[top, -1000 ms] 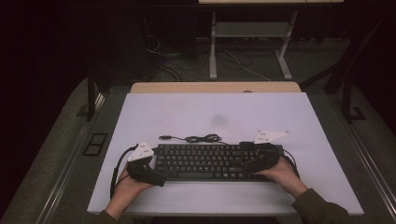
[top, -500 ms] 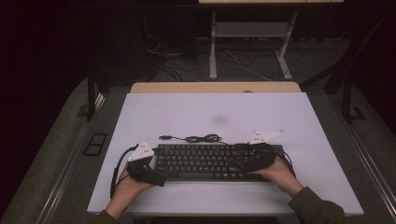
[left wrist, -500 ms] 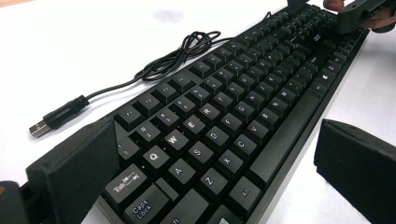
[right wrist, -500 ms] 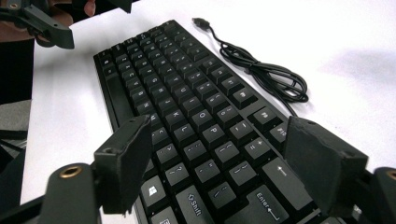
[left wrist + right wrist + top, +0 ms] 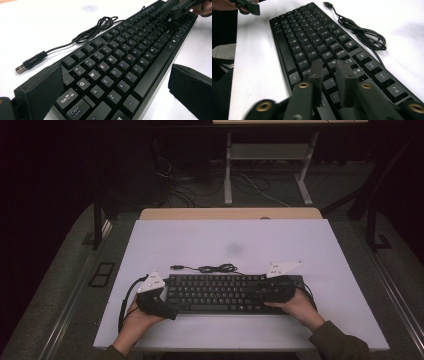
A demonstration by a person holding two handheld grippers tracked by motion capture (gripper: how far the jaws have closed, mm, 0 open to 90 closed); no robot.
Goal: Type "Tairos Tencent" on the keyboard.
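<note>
At the left end of the keyboard (image 5: 222, 293), near the front edge of the white worktop (image 5: 200, 245), the left gripper (image 5: 120, 85) is held with its jaws spread wide, one at the keyboard's far edge and one off its near edge, the near one clear of it. One black keyboard with matte, square keycaps is seen, lying parallel to the front edge. Behind it one thin black cable (image 5: 215, 268) is loosely bundled, ending in a USB plug (image 5: 21, 68). At the right end the right gripper (image 5: 329, 72) is poised over the keys; its jaws have just been closing, a narrow gap remains, and nothing is pinched between them.
</note>
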